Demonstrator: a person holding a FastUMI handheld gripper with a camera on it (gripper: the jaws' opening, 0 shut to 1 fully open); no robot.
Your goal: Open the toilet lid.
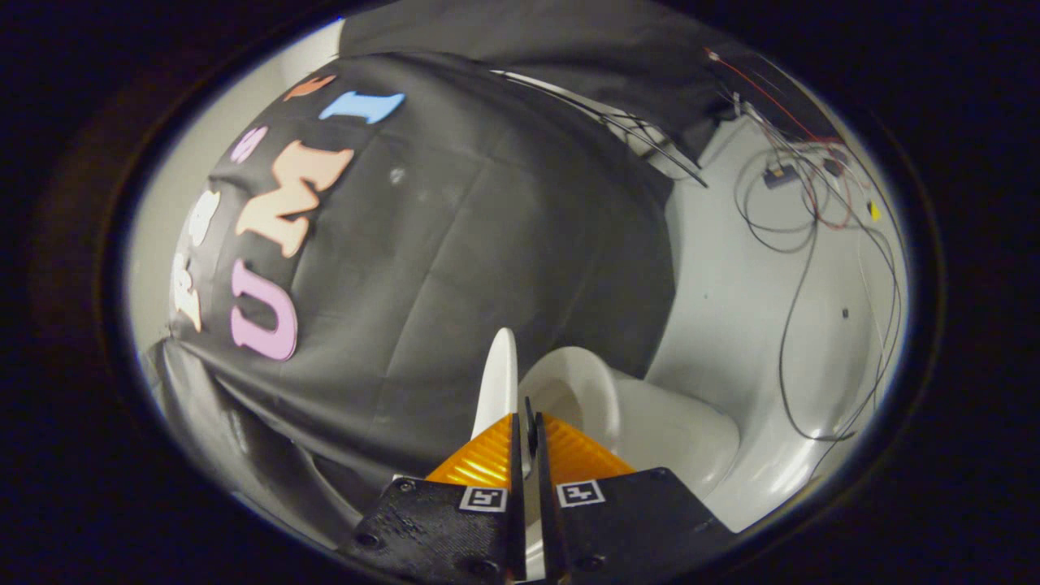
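Black cloth [455, 268] hangs as the booth's wall behind the scene, creased in a grid of fold lines, with pale wall showing beside it. Against that cloth stands the toilet lid [500, 378], white, glossy and thin, seen edge-on and raised nearly upright, its rounded tip rising just ahead of the fingertips. Its lower edge runs down into the narrow gap between the two fingers. The hand-held gripper [529, 426] is nearly closed, its fingers only a slit apart with the lid's edge between them, and both appear to press on it. Just beside the lid lies the toilet bowl [650, 422], white and smooth, its open rim and dim inner hollow visible, its rounded body curving away from the fingers. Beyond the bowl, thin dark and red cables [800, 244] trail loosely over the pale wall.
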